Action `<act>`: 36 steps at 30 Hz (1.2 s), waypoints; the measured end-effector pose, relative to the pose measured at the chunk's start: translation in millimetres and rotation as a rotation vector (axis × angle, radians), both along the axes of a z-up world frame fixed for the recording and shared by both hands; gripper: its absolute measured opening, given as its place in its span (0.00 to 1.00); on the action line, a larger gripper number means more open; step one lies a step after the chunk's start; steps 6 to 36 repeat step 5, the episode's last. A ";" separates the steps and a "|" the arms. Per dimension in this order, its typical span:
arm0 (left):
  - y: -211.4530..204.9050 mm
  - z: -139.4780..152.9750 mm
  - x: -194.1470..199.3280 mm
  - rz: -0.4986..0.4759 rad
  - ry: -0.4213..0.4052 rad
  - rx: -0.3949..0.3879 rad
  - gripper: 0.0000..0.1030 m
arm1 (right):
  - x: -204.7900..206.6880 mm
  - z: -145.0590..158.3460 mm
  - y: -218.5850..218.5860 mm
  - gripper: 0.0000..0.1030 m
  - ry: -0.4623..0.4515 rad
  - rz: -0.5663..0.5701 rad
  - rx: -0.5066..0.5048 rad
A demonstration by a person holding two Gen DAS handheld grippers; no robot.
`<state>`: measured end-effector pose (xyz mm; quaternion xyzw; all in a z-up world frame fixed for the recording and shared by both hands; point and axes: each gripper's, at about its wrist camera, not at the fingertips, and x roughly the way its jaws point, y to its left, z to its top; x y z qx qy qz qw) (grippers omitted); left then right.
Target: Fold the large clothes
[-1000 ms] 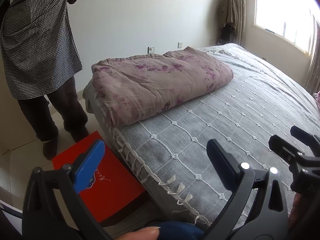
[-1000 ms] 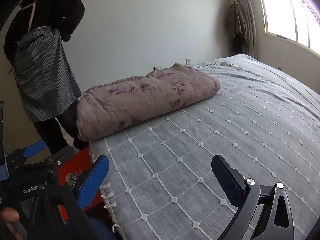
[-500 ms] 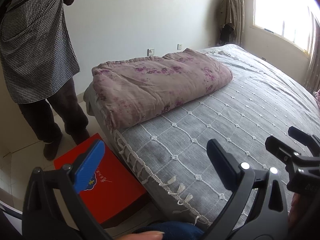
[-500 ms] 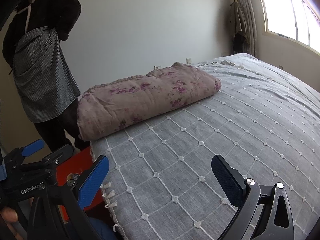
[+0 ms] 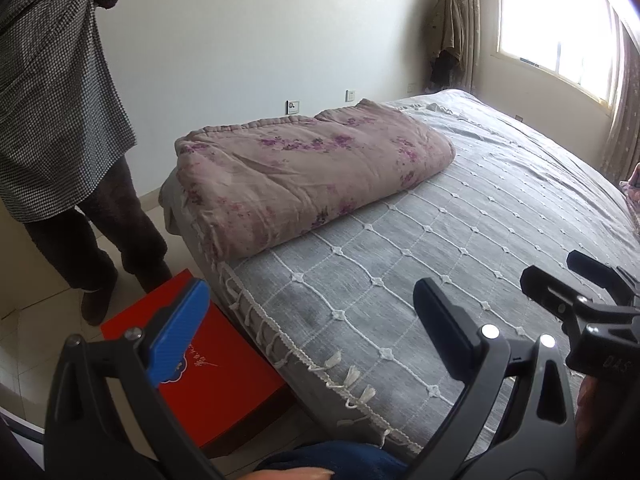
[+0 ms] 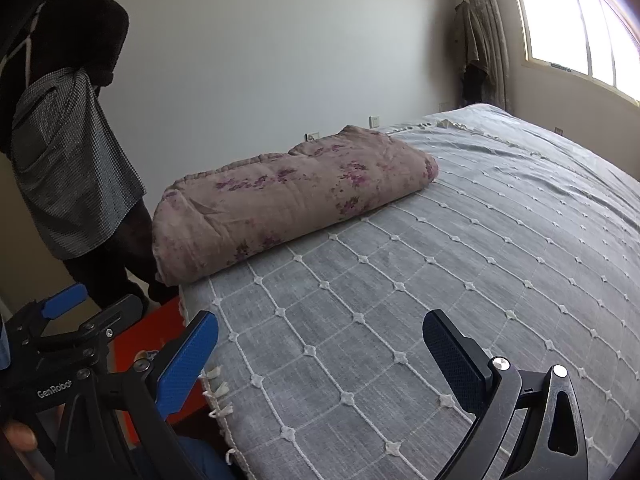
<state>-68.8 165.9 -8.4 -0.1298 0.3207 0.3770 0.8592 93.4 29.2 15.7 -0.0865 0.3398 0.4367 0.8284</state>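
A pink floral quilt (image 5: 312, 176) lies folded into a thick bundle on the near-left corner of a grey bedspread (image 5: 480, 240); it also shows in the right wrist view (image 6: 288, 200) on the bedspread (image 6: 460, 280). My left gripper (image 5: 308, 320) is open and empty, held over the bed's fringed corner, well short of the quilt. My right gripper (image 6: 320, 352) is open and empty above the bedspread, also short of the quilt. The right gripper shows at the right edge of the left wrist view (image 5: 580, 300); the left gripper shows at the lower left of the right wrist view (image 6: 72, 336).
A person in a checked apron (image 5: 52, 112) stands on the floor beside the bed's left corner. A red box (image 5: 200, 376) lies on the floor by the bed. A window (image 5: 560, 28) and hanging clothes (image 5: 448, 36) are at the far wall.
Both grippers have drifted slightly; the view has shifted a little toward the bed. The standing person has moved a little to the left. The quilt has not moved.
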 end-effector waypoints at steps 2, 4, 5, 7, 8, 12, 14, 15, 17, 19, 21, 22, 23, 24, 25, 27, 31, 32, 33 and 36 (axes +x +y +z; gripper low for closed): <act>-0.1 0.1 0.6 -0.006 0.000 -0.001 0.99 | 0.1 -0.4 0.9 1.00 -0.001 -0.001 -0.003; -0.5 0.0 0.8 -0.010 0.000 -0.002 0.99 | 0.8 -0.7 1.3 1.00 0.001 -0.002 -0.003; -0.7 -0.1 1.1 -0.014 -0.003 -0.004 0.99 | 0.5 -0.7 1.3 1.00 0.002 -0.002 -0.003; -0.7 -0.1 1.1 -0.014 -0.003 -0.004 0.99 | 0.5 -0.7 1.3 1.00 0.002 -0.002 -0.003; -0.7 -0.1 1.1 -0.014 -0.003 -0.004 0.99 | 0.5 -0.7 1.3 1.00 0.002 -0.002 -0.003; -0.7 -0.1 1.1 -0.014 -0.003 -0.004 0.99 | 0.5 -0.7 1.3 1.00 0.002 -0.002 -0.003; -0.7 -0.1 1.1 -0.014 -0.003 -0.004 0.99 | 0.5 -0.7 1.3 1.00 0.002 -0.002 -0.003; -0.7 -0.1 1.1 -0.014 -0.003 -0.004 0.99 | 0.5 -0.7 1.3 1.00 0.002 -0.002 -0.003; -0.7 -0.1 1.1 -0.014 -0.003 -0.004 0.99 | 0.5 -0.7 1.3 1.00 0.002 -0.002 -0.003; -0.7 -0.1 1.1 -0.014 -0.003 -0.004 0.99 | 0.5 -0.7 1.3 1.00 0.002 -0.002 -0.003; -0.7 -0.1 1.1 -0.014 -0.003 -0.004 0.99 | 0.5 -0.7 1.3 1.00 0.002 -0.002 -0.003; -0.7 -0.1 1.1 -0.014 -0.003 -0.004 0.99 | 0.5 -0.7 1.3 1.00 0.002 -0.002 -0.003; -0.7 -0.1 1.1 -0.014 -0.003 -0.004 0.99 | 0.5 -0.7 1.3 1.00 0.002 -0.002 -0.003; -0.7 -0.1 1.1 -0.014 -0.003 -0.004 0.99 | 0.5 -0.7 1.3 1.00 0.002 -0.002 -0.003; -0.7 -0.1 1.1 -0.014 -0.003 -0.004 0.99 | 0.5 -0.7 1.3 1.00 0.002 -0.002 -0.003; -0.7 -0.1 1.1 -0.014 -0.003 -0.004 0.99 | 0.5 -0.7 1.3 1.00 0.002 -0.002 -0.003; -0.7 -0.1 1.1 -0.014 -0.003 -0.004 0.99 | 0.5 -0.7 1.3 1.00 0.002 -0.002 -0.003; -0.7 -0.1 1.1 -0.014 -0.003 -0.004 0.99 | 0.5 -0.7 1.3 1.00 0.002 -0.002 -0.003; -0.7 -0.1 1.1 -0.014 -0.003 -0.004 0.99 | 0.5 -0.7 1.3 1.00 0.002 -0.002 -0.003; -0.7 -0.1 1.1 -0.014 -0.003 -0.004 0.99 | 0.5 -0.7 1.3 1.00 0.002 -0.002 -0.003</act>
